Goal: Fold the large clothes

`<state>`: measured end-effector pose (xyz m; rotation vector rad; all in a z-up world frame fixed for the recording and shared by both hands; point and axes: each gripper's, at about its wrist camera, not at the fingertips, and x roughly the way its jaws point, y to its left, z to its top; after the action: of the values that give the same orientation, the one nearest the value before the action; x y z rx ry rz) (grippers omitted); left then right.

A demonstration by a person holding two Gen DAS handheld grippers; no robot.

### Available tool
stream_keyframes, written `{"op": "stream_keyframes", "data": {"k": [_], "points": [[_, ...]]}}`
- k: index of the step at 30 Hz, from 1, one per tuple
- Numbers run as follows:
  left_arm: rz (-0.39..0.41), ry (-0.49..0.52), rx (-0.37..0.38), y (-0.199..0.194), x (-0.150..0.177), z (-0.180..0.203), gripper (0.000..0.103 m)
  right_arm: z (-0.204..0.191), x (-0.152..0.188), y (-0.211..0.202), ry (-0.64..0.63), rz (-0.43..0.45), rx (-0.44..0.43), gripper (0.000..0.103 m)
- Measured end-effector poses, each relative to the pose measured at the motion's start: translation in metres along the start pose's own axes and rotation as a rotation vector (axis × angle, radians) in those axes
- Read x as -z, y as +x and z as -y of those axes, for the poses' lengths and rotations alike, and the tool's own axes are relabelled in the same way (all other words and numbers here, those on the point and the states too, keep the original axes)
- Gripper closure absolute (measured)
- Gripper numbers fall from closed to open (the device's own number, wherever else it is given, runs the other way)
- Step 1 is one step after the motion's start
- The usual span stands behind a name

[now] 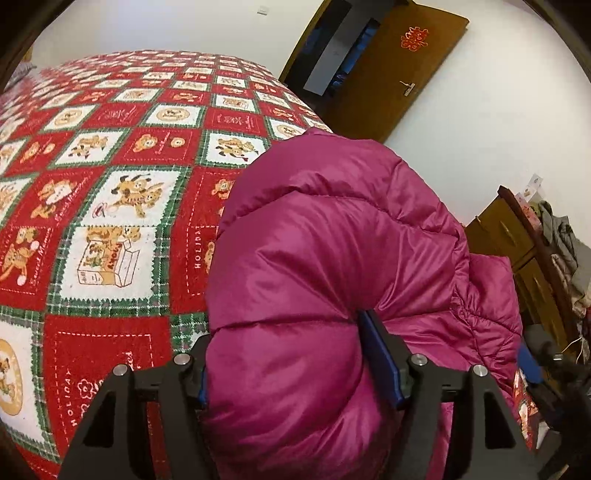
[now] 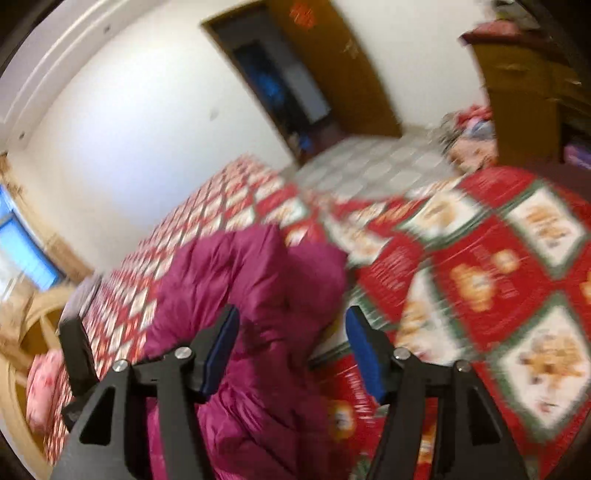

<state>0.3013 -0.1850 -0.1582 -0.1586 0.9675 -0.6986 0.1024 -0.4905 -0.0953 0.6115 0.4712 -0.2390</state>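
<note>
While the left gripper [image 1: 301, 354] clamps down on a fat bulge of the magenta puffer jacket [image 1: 332, 240], its blue pads [image 1: 384, 358] press deep into the shiny quilted fabric, so those jaws are closed on the jacket and nothing else. The jacket billows up in front of the left camera, with more of it bunched low to the right, all of it over the bed [image 1: 110, 184] with its red, green and white checked blanket of cartoon bears. Over on the right view, blurred as it is, the right gripper [image 2: 291, 350] has its jaws spread wide apart, empty, hanging above the jacket, which lies rumpled on the blanket between and below the fingers, reaching toward the left finger's side. Whether the left pad touches the fabric there, I cannot tell through the blur. Behind the bed stands a white wall [image 1: 166, 26] and a brown wooden door [image 1: 399, 70], swung open, with a red paper decoration [image 1: 413, 38] on it. A wooden cabinet [image 1: 517, 251] sits at the right, clothes heaped beside it.
</note>
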Motion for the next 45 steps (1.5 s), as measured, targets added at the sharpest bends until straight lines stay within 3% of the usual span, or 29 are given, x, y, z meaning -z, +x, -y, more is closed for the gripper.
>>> {"op": "stream_keyframes", "data": {"k": [1, 5, 8, 12, 17, 21, 24, 27, 31, 36, 38, 41, 45], "points": [[0.002, 0.006, -0.005, 0.0, 0.001, 0.001, 0.034, -0.005, -0.001, -0.004, -0.008, 0.008, -0.003, 0.04], [-0.001, 0.046, -0.026, -0.002, 0.0, 0.006, 0.034, -0.046, -0.007, 0.006, -0.133, -0.015, 0.013, 0.067], [-0.009, 0.07, -0.033, -0.006, 0.0, 0.006, 0.034, -0.071, -0.002, 0.032, -0.185, -0.069, 0.034, 0.07], [-0.009, 0.115, -0.061, -0.012, -0.001, 0.008, 0.032, -0.065, 0.006, 0.07, -0.208, -0.165, 0.133, 0.073], [-0.001, 0.125, -0.075, -0.022, -0.004, 0.005, 0.03, -0.047, 0.021, 0.076, -0.174, -0.179, 0.179, 0.077], [0.052, 0.175, -0.13, -0.046, -0.007, 0.002, 0.03, -0.042, 0.027, 0.076, -0.174, -0.16, 0.199, 0.079], [0.109, 0.214, -0.196, -0.071, -0.004, -0.007, 0.028, -0.041, 0.026, 0.077, -0.163, -0.165, 0.2, 0.079], [0.108, 0.227, -0.241, -0.085, 0.001, -0.02, 0.027, -0.048, 0.024, 0.071, -0.182, -0.155, 0.223, 0.075], [0.123, 0.258, -0.268, -0.099, 0.016, -0.028, 0.027, -0.065, 0.039, 0.025, -0.197, -0.071, 0.207, 0.054], [0.122, 0.31, -0.275, -0.11, 0.037, -0.017, 0.027, -0.083, 0.067, -0.028, -0.226, -0.007, 0.213, 0.054], [0.127, 0.317, -0.271, -0.116, 0.045, -0.013, 0.027, -0.084, 0.077, -0.04, -0.23, 0.0, 0.217, 0.054], [0.143, 0.353, -0.265, -0.13, 0.062, -0.004, 0.027, -0.084, 0.091, -0.053, -0.239, -0.013, 0.212, 0.044], [0.161, 0.384, -0.278, -0.144, 0.081, 0.006, 0.027, -0.085, 0.102, -0.067, -0.243, -0.014, 0.21, 0.044]]}}
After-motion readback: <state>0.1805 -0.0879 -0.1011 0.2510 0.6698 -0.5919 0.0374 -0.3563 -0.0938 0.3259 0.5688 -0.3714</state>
